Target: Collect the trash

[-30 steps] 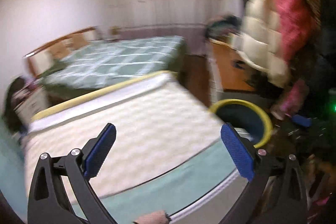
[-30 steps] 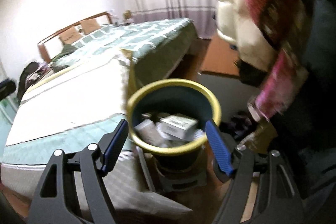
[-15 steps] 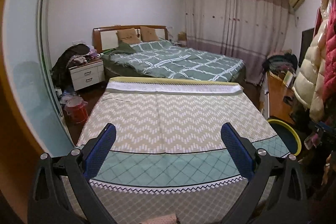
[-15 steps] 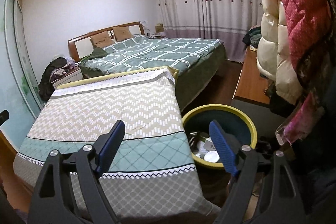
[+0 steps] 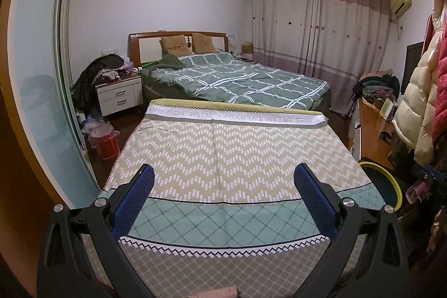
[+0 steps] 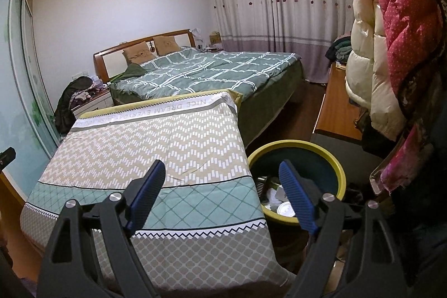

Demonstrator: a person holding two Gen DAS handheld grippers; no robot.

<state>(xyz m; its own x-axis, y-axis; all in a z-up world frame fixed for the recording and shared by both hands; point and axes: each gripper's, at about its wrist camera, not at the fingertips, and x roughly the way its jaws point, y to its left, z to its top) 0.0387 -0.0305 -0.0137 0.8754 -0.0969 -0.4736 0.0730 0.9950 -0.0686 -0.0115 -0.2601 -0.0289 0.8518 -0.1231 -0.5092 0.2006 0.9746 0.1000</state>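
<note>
In front of you stands a small bed (image 5: 223, 158) under a patterned cover (image 6: 156, 147): a beige zigzag field, a teal diamond band, then grey tiles at the near edge, with a white lettered strip at the far end. The cover lies flat on it. Behind it you have a larger bed (image 5: 240, 80) with a green checked quilt (image 6: 206, 69) and two tan pillows (image 5: 173, 43) against the wooden headboard (image 6: 139, 43)
</note>
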